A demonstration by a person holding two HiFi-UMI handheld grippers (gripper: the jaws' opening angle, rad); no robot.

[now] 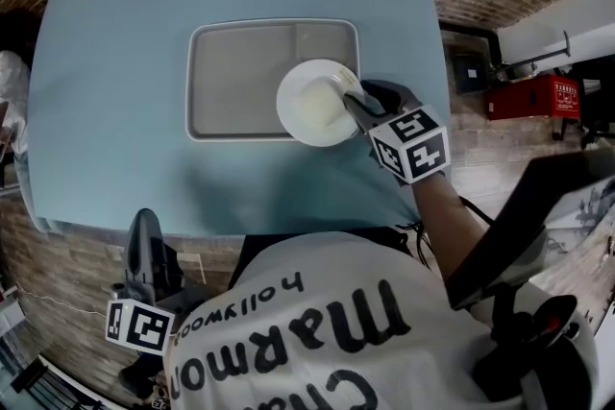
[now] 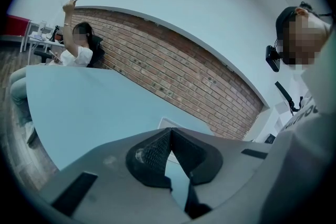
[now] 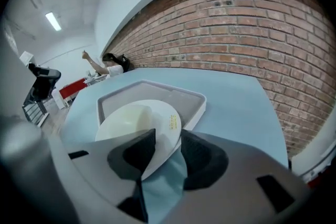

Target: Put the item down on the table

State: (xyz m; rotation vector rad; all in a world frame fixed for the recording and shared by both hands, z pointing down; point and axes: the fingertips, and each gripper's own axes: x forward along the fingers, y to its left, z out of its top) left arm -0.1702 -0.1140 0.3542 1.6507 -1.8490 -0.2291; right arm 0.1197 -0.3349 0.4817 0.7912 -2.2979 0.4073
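Note:
A white plate [image 1: 317, 102] hangs over the front right corner of a grey tray [image 1: 231, 82] on the light blue table [image 1: 115, 110]. My right gripper [image 1: 351, 101] is shut on the plate's right rim. In the right gripper view the plate [image 3: 131, 118] sits pinched between the jaws of this gripper [image 3: 168, 136], slightly tilted, with its edge overlapping the tray rim [image 3: 195, 101]. My left gripper [image 1: 144, 221] is held low at the person's left side, below the table's near edge. It [image 2: 169, 131] is shut with nothing in it.
The tray has two compartments and holds nothing else. A person [image 2: 73, 52] sits at the table's far end. A brick wall [image 3: 236, 34] runs beside the table. A red box [image 1: 533, 96] and black equipment [image 1: 538, 206] stand on the floor to the right.

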